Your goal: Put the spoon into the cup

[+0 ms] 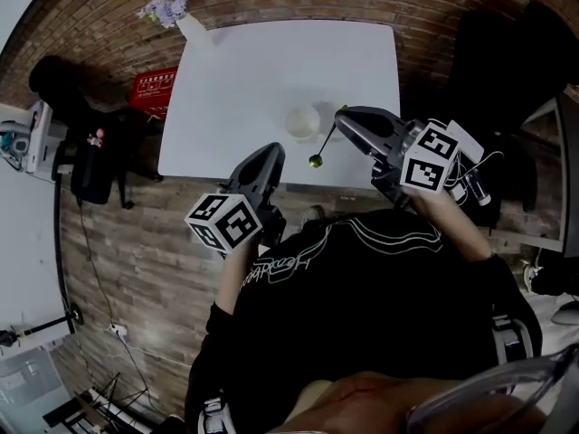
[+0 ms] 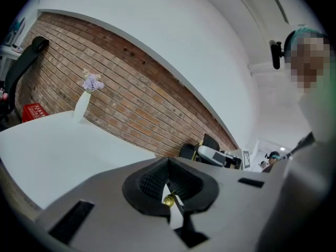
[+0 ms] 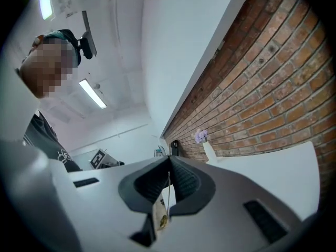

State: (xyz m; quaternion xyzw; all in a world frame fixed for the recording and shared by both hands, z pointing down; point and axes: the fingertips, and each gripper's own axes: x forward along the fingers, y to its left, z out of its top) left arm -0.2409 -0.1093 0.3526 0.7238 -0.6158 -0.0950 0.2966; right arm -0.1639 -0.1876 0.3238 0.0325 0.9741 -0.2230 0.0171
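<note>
One of each: a red crate [image 1: 156, 89] on the floor at far left, a vase [image 1: 192, 30] of purple flowers on the far left corner of the white table [image 1: 244, 80], one cup [image 1: 303, 121], one spoon [image 1: 324, 141], and two grippers.

The left gripper [image 1: 270, 152] hovers over the near table edge, left of the cup and nearer the person. In the left gripper view its jaws are drawn together to a thin slit and grip nothing. The spoon's gold bowl shows through the slit, beyond the jaws.

The cup stands upright near the middle of the table's near half. The spoon is outside it, just to its right.

The spoon's long axis slants from upper right to lower left in the head view. The handle end is up at the right gripper [image 1: 347, 116] and the bowl end points down toward the near edge and the person. Whether the bowl touches the table cannot be told.

The right gripper's jaws are closed on the thin handle, which runs as a fine line between the pads in the right gripper view.
</note>
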